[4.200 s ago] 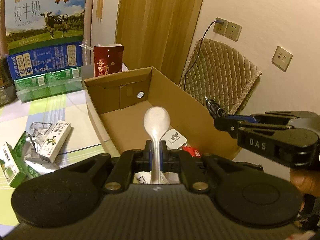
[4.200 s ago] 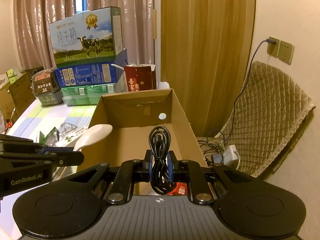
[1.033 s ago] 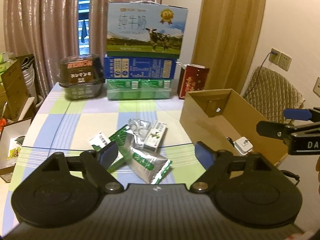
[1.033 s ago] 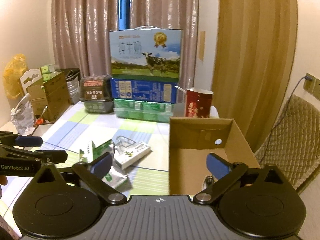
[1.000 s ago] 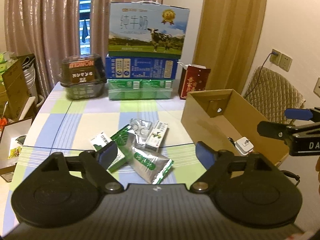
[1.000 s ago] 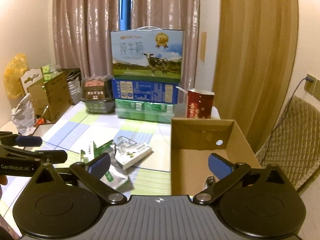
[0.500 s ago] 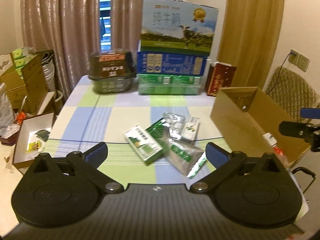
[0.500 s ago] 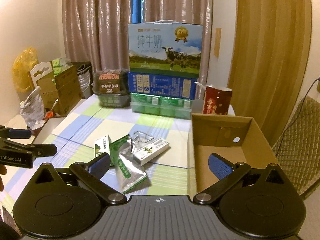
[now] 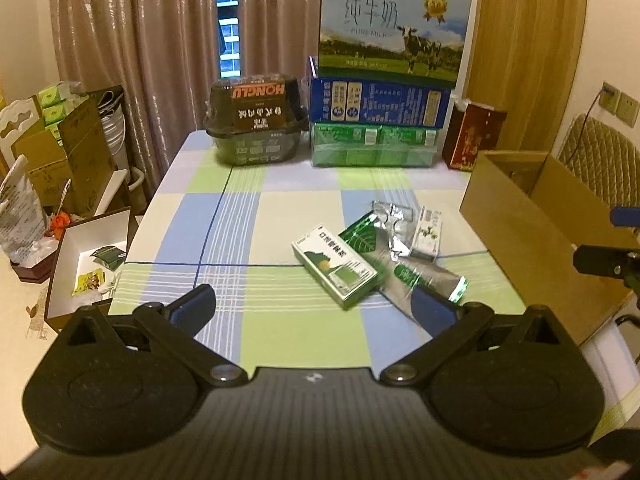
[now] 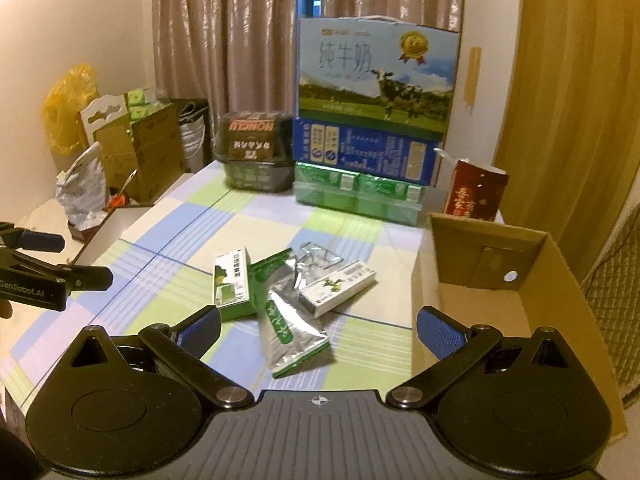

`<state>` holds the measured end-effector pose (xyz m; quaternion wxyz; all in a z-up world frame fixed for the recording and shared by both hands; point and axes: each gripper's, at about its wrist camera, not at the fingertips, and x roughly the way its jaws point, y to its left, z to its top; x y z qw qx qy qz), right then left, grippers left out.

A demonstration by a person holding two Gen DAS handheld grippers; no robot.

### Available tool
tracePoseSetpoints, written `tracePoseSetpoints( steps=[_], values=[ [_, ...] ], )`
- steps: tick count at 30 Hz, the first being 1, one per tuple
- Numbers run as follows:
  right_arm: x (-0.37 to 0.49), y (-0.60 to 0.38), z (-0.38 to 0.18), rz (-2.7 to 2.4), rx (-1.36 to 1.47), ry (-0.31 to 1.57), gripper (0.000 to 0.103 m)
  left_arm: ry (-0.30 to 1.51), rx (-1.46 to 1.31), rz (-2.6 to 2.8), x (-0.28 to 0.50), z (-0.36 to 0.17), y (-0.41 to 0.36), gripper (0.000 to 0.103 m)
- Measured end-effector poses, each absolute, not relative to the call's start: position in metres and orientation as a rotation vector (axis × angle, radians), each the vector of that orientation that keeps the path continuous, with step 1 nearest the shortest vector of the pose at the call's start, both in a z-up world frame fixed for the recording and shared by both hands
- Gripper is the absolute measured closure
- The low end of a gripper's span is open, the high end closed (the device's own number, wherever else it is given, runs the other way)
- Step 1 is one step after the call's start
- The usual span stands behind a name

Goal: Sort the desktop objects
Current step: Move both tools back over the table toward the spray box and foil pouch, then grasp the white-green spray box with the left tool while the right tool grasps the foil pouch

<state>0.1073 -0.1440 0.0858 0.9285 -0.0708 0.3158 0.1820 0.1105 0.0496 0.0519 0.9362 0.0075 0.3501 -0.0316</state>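
Clutter is gathered in one small heap near the middle of the desk (image 9: 248, 332), close to the open cardboard box (image 10: 500, 240) at the right edge, so each piece has only a short way to travel to be sorted. The heap is a green carton (image 9: 335, 266), a foil pouch with green print (image 10: 290, 334), a crumpled silver wrapper (image 10: 318, 256) and a small white-and-green box (image 10: 340, 288). They overlap: the pouch lies against the carton's side, and the white box rests partly on the wrapper and pouch, so they probably cannot all be lifted cleanly at once.

The left hand-held gripper (image 9: 314, 308) hangs over the near part of the desk with its jaws spread wide and nothing between them, angled down toward the green carton, which lies just ahead of its right finger. The right hand-held gripper (image 10: 320, 330) is likewise spread wide and empty, with the foil pouch lying below the gap between its fingers. Both look placed for a fresh pick, one hand to each item.

The stacked milk cartons (image 9: 384, 76) and the dark tub (image 9: 256, 120) stand along the far edge, well apart from the heap, and seem to be storage, not part of the sorting.
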Motion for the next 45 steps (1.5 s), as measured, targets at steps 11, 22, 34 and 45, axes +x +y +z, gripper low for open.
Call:
tracePoseSetpoints(
  steps=[11,22,34,45],
  values=[
    [0.141,-0.113,0.04,0.448,-0.219,0.716,0.002,0.793,0.028,-0.069,0.145,0.012,0.063,0.001],
    [0.199,-0.087,-0.033,0.505,-0.319,0.84,0.002,0.854,0.02,-0.088,0.205,-0.038,0.069,0.001],
    [0.24,-0.067,-0.084,0.553,-0.448,0.876,0.002,0.9,-0.017,-0.163,0.261,-0.074,0.059,0.001],
    [0.245,-0.071,-0.096,0.539,-0.421,0.872,0.028,0.919,-0.086,-0.207,0.3,-0.087,0.04,0.001]
  ],
)
